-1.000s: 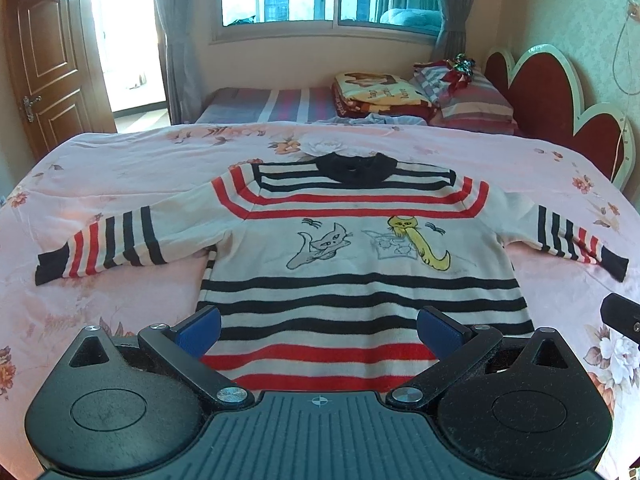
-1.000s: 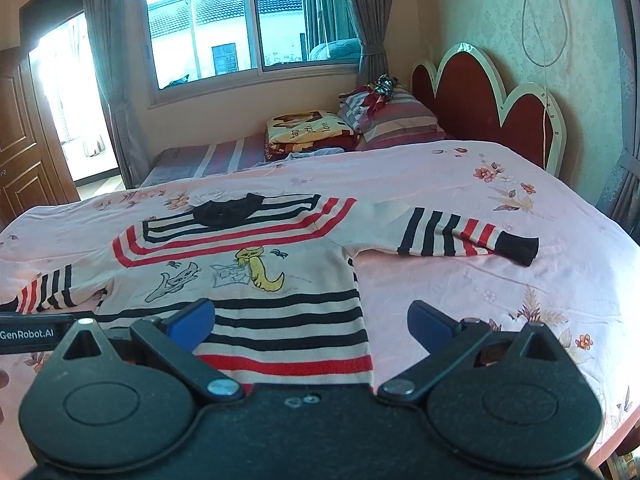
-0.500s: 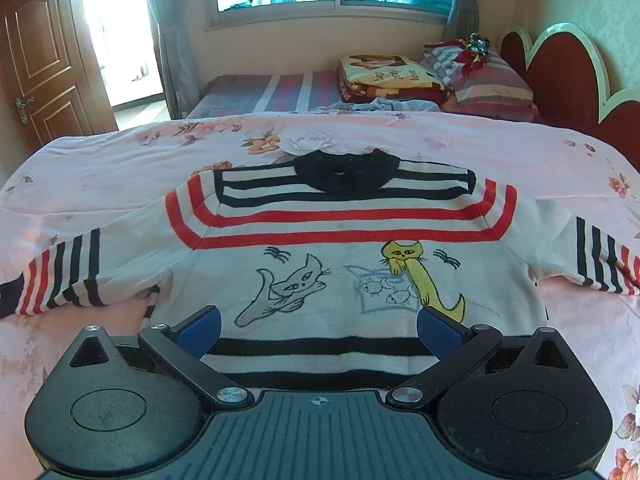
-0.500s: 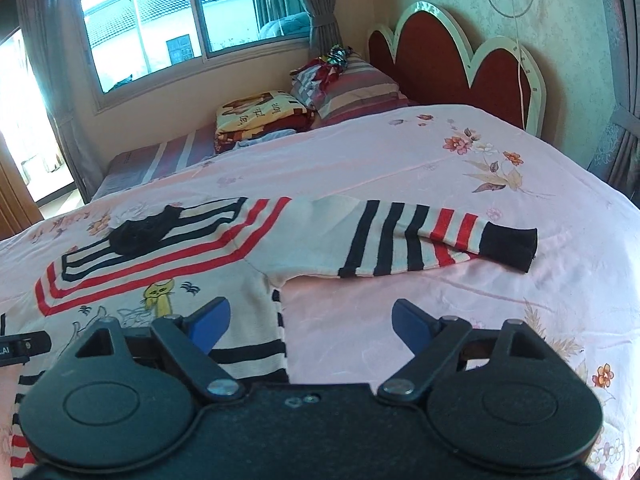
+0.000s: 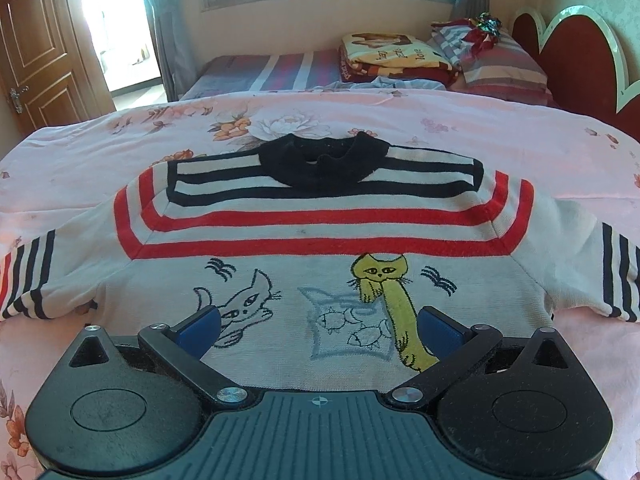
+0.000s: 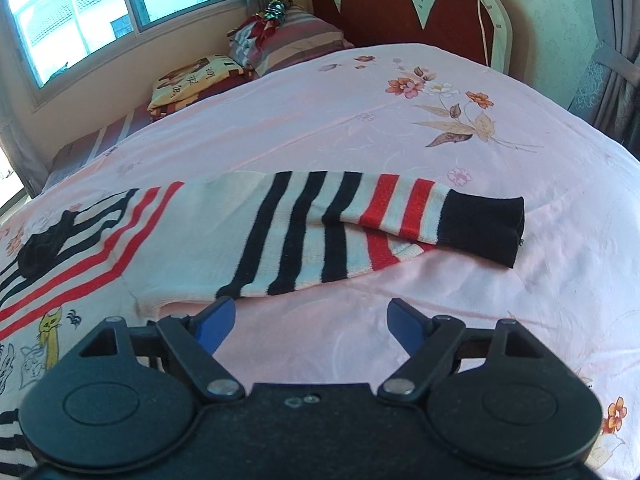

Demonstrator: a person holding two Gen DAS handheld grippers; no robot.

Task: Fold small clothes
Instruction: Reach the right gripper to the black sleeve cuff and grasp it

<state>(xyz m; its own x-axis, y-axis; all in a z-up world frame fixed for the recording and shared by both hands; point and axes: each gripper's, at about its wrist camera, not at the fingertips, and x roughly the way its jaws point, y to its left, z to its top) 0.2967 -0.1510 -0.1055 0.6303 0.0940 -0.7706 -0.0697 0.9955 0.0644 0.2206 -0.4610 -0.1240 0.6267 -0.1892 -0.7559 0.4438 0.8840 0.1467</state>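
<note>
A small white sweater (image 5: 320, 236) with red and black stripes, a black collar (image 5: 324, 160) and cat pictures lies flat, front up, on the pink bed, sleeves spread out. My left gripper (image 5: 318, 328) is open and empty, low over the sweater's chest near the cat pictures. My right gripper (image 6: 308, 326) is open and empty, just in front of the sweater's right sleeve (image 6: 320, 224), whose black cuff (image 6: 484, 224) points right. The sweater's hem is hidden behind the left gripper body.
The pink floral bedsheet (image 6: 400, 120) spreads around the sweater. Folded blankets (image 5: 392, 56) and striped pillows (image 5: 500, 60) lie beyond the bed by the red headboard (image 6: 400, 4). A wooden door (image 5: 36, 48) stands at the far left.
Both grippers have moved forward and lower. The left went from the hem up over the chest. The right swung right from the sweater body toward the right sleeve. Both stay open.
</note>
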